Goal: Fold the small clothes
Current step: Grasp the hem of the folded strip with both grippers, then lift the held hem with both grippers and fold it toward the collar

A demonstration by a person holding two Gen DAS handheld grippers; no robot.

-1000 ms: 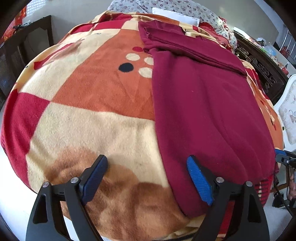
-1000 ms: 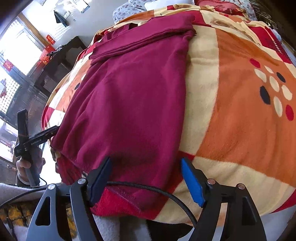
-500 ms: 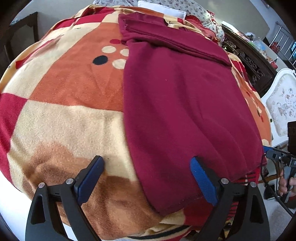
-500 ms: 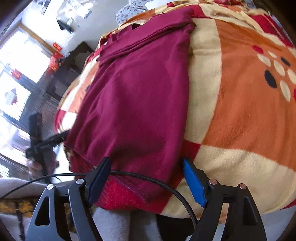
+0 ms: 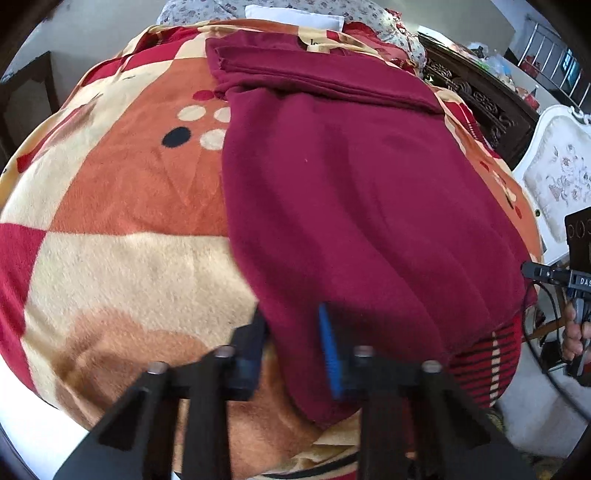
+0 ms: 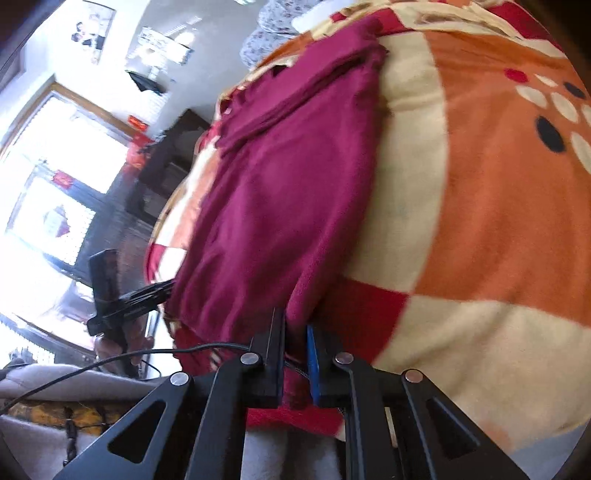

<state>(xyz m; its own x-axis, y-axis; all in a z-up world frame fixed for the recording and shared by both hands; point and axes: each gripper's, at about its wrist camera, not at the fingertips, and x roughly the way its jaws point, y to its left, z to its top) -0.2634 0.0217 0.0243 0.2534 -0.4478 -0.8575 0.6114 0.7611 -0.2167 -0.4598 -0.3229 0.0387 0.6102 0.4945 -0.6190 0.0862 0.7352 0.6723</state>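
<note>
A maroon garment (image 5: pixel 351 184) lies flat on a patterned blanket (image 5: pixel 129 221), its far end folded over in a band. In the left wrist view my left gripper (image 5: pixel 291 317) is closing on the garment's near left corner, and the cloth bunches between its pads. In the right wrist view the garment (image 6: pixel 280 184) runs away from my right gripper (image 6: pixel 295 325), whose jaws are closing and pinch the near hem. Each gripper shows at the edge of the other's view: the right gripper (image 5: pixel 554 277) and the left gripper (image 6: pixel 129 295).
The blanket (image 6: pixel 480 221) hangs over the bed's near edge. A white upholstered chair (image 5: pixel 554 177) and dark carved furniture (image 5: pixel 480 103) stand at the right. Pillows (image 5: pixel 280 11) lie at the head. A dark cabinet (image 6: pixel 166 162) stands by a bright window (image 6: pixel 55 184). A cable (image 6: pixel 110 362) trails by the right gripper.
Both grippers stood wide open over the garment's near corners. Now each has closed in on the hem, with cloth gathered between the pads. The right view has tilted.
</note>
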